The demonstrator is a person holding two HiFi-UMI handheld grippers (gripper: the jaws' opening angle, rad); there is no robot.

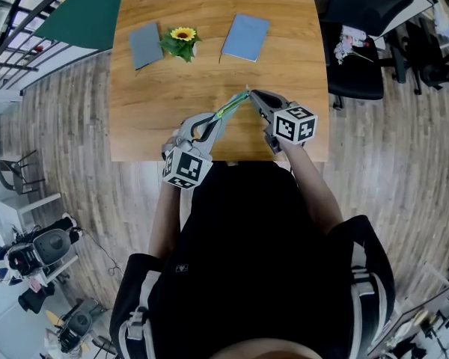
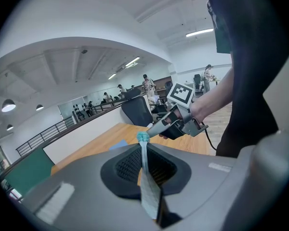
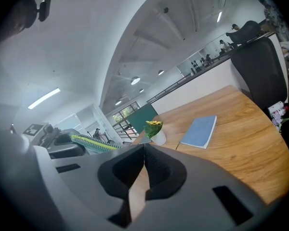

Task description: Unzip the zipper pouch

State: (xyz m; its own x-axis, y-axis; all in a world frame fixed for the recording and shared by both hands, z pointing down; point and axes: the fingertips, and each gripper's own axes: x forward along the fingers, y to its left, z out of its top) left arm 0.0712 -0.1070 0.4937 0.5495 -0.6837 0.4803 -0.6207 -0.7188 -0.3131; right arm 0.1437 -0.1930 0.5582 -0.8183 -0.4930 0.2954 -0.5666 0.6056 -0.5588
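The left gripper (image 1: 209,123) was clamped shut on the pouch (image 1: 226,111). In its own view the pouch (image 2: 147,179) stood edge-on between the closed fingers (image 2: 130,165), with its teal end sticking out just past their tips. From the head view the pouch ran forward and to the right out of those fingers, held above the near edge of the table (image 1: 209,73).

The right gripper (image 1: 251,95) had its tips at the far end of the pouch. Its own view showed the right gripper (image 3: 144,147) with fingers (image 3: 159,170) pressed together at the tips, and nothing could be made out between them; the pouch (image 3: 94,143), green and yellow along its zipper, lay just left of the fingers. Whether the tips touched the pouch's end could not be told. From the left gripper view the right gripper (image 2: 153,129) pointed its tips down at the teal end, just beyond the left fingers.

Farther out beyond both sets of fingers, a flower (image 1: 182,39) stood on the table. A grey book (image 1: 144,45) lay left of it and a blue book (image 1: 245,37) right of it. Off to the right of the right fingers, past the table's edge, stood a dark chair (image 1: 359,21).
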